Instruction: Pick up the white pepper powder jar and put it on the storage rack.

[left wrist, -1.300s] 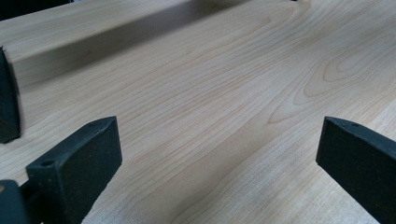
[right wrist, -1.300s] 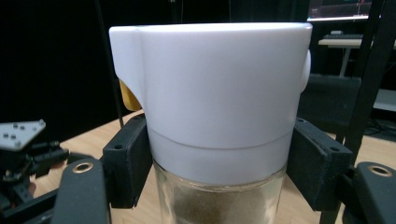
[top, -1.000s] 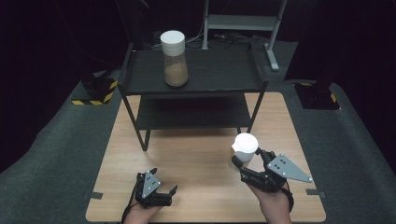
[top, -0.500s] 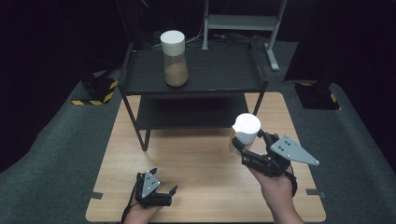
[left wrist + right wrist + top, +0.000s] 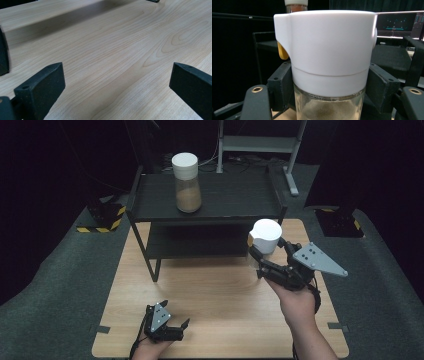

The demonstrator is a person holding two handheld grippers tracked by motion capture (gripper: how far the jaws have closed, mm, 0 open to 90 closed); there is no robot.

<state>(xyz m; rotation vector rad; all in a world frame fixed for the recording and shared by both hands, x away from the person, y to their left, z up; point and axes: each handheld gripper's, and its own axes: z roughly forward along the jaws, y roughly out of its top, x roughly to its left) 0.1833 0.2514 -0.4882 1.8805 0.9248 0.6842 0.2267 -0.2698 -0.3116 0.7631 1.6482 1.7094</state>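
the glass jar (image 5: pixel 265 240) with the white lid is sitting upright in the right hand-held gripper (image 5: pixel 266 257), lifted off the table (image 5: pixel 220 290) and hanging just in front of the black shelf unit (image 5: pixel 210 200), near its right front leg. long axis is running vertical, white lid pointing up; the small yellow tab (image 5: pixel 282 51) on the lid is facing away from the person, toward the shelf unit. in the right gripper view the two black pads are pressing on the glass body just below the lid, sandy powder showing inside.

step in hand, as i am reading it: carrying the jar toward the shelf unit, where a second jar (image 5: pixel 187 182) of the same kind is standing on the top shelf, left of centre. not yet over the shelf.

next move is calling for more height so that the base is clearing the front edge of the top shelf, then travel forward, keeping the axis vertical, and setting down well apart from the second jar.

left hand-held gripper (image 5: pixel 170 327) is resting low on the table, far in front of the shelf unit, jaws standing wide with bare wood between them.
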